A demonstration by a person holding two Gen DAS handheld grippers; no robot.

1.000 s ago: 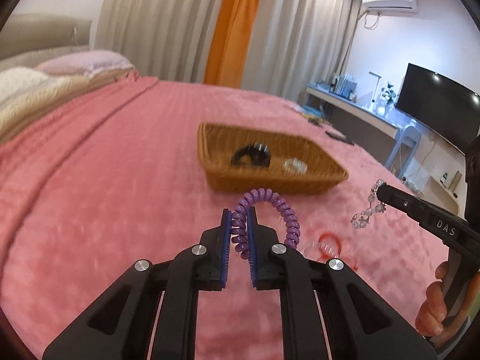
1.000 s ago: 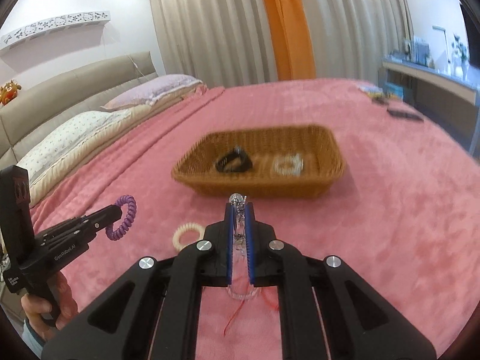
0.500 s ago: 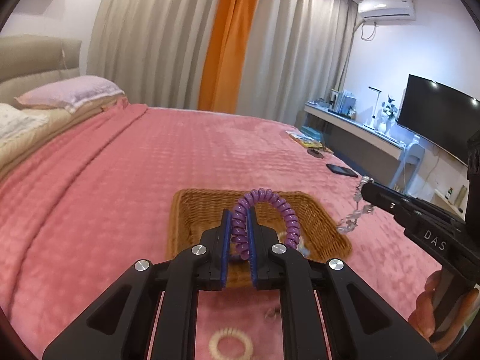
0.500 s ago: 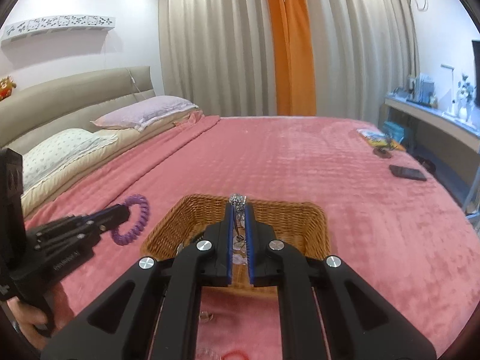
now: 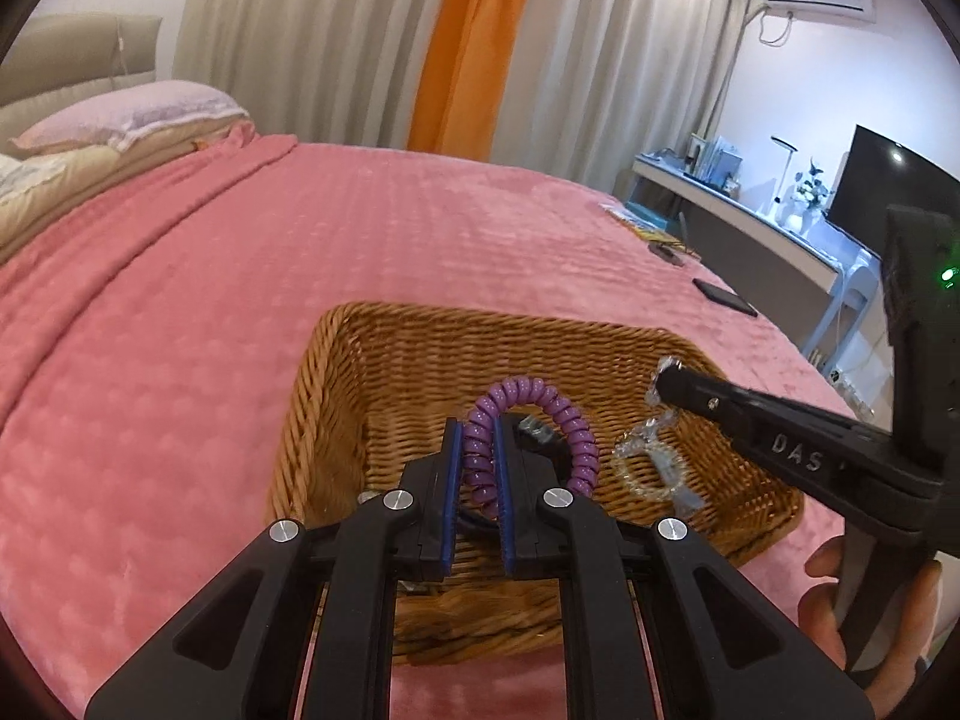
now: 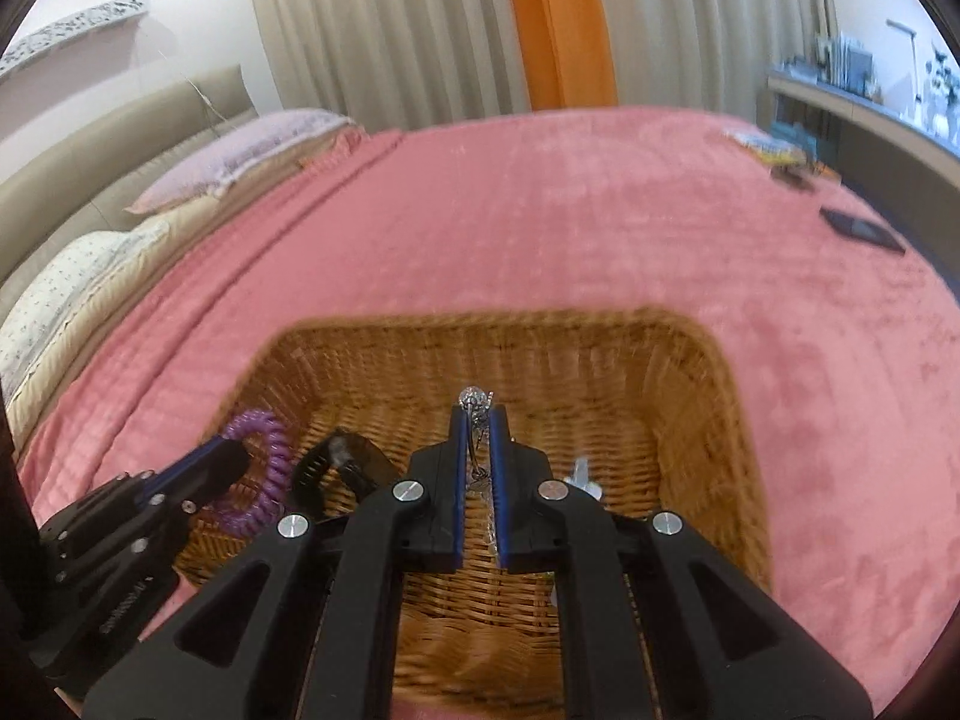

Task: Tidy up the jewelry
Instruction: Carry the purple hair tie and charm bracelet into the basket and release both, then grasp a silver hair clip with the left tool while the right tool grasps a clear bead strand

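A brown wicker basket [image 5: 336, 384] [image 6: 708, 396] sits on the pink bed cover. My left gripper [image 5: 480, 429] is shut on a purple spiral hair tie [image 5: 558, 408] and holds it over the basket's left half; it shows in the right wrist view [image 6: 231, 456] with the tie [image 6: 270, 450]. My right gripper [image 6: 477, 414] is shut on a clear crystal bead bracelet [image 6: 474, 399] over the basket's middle; it shows in the left wrist view [image 5: 663, 387], bracelet [image 5: 651, 429] dangling. A black band [image 6: 342, 456] and a clear bracelet [image 5: 654, 474] lie in the basket.
The pink bed cover [image 5: 210, 300] spreads all around the basket. Pillows [image 6: 240, 150] and a headboard are at the far left. A dark phone [image 6: 864, 228] lies on the bed at the right, and a desk with a TV [image 5: 900, 192] stands beyond it.
Both grippers have moved forward and down from in front of the basket to over its inside, each still holding its piece. The loose items on the cover have left view.
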